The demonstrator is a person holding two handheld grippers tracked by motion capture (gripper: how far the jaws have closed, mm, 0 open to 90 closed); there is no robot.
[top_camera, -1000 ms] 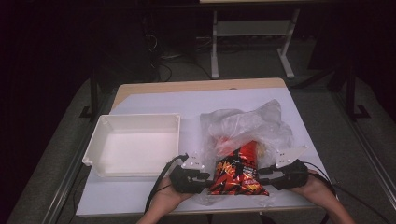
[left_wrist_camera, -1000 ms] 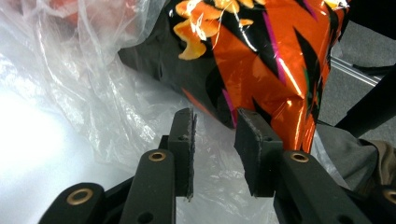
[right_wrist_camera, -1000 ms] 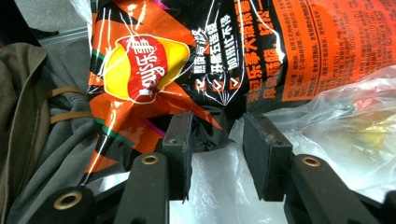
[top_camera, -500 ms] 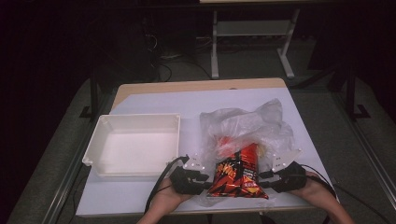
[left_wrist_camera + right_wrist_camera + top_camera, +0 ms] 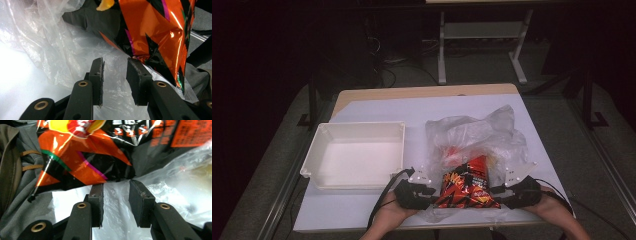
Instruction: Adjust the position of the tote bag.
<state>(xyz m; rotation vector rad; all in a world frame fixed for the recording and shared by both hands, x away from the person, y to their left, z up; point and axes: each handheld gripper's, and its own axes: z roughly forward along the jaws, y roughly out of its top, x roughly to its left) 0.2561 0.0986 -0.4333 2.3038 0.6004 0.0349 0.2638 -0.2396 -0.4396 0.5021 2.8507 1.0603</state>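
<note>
An orange and black snack bag [image 5: 467,185] lies at the table's front edge, partly on a crumpled clear plastic bag [image 5: 477,132]. My left gripper [image 5: 433,190] sits at the snack bag's left edge. In the left gripper view its jaws stand open [image 5: 115,62] over the clear film [image 5: 50,45], with the snack bag [image 5: 155,30] just beyond them. My right gripper [image 5: 498,191] sits at the bag's right edge. It is also open [image 5: 116,185], with the snack bag [image 5: 100,150] above its tips and film [image 5: 175,185] beneath. Neither pair of pads presses on anything.
An empty white tray [image 5: 357,127] stands on the left half of the white table top [image 5: 377,107]. The person's forearms come in over the front edge. Beyond the table, a dark floor with cables and a metal stand [image 5: 482,35].
My right gripper has shifted slightly toward the front edge beside the snack bag. The left gripper and the bags stay as they were.
</note>
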